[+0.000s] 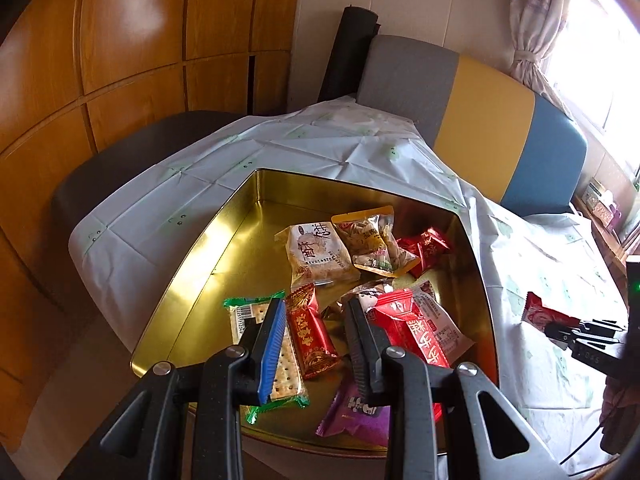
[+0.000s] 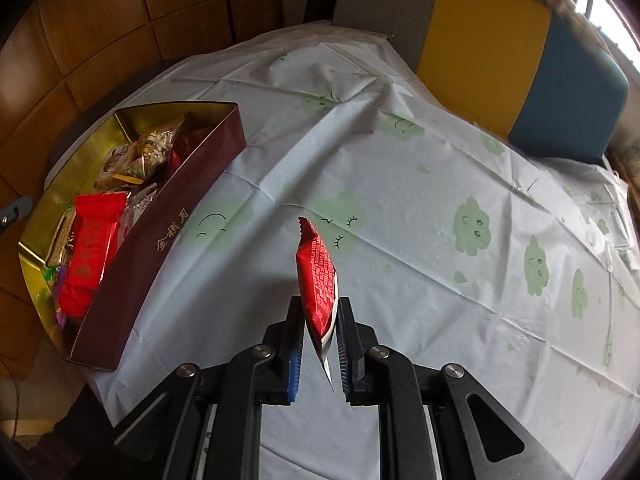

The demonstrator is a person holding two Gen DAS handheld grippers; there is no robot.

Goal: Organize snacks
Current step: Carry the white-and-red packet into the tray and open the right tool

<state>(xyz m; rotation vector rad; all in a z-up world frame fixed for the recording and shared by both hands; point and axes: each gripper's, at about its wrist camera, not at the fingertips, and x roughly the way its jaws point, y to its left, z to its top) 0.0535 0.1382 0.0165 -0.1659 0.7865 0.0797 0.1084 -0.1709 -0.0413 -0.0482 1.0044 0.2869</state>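
A gold-lined tin box (image 1: 192, 264) with maroon outer walls (image 2: 160, 240) holds several snack packets: a red-gold candy (image 1: 310, 330), a cracker pack (image 1: 280, 360), a large red packet (image 1: 416, 328), a beige cake pack (image 1: 316, 256) and a nut pouch (image 1: 372, 240). My left gripper (image 1: 316, 312) is open and empty above the box. My right gripper (image 2: 320, 312) is shut on a red snack packet (image 2: 318, 280), held on edge above the tablecloth, right of the box. That packet also shows in the left wrist view (image 1: 540, 312).
A white tablecloth (image 2: 420, 208) with green cloud faces covers the table. A grey, yellow and blue cushioned bench back (image 1: 480, 120) stands behind it. A dark chair (image 1: 120, 160) is at the left, wooden wall panels (image 1: 120, 60) beyond.
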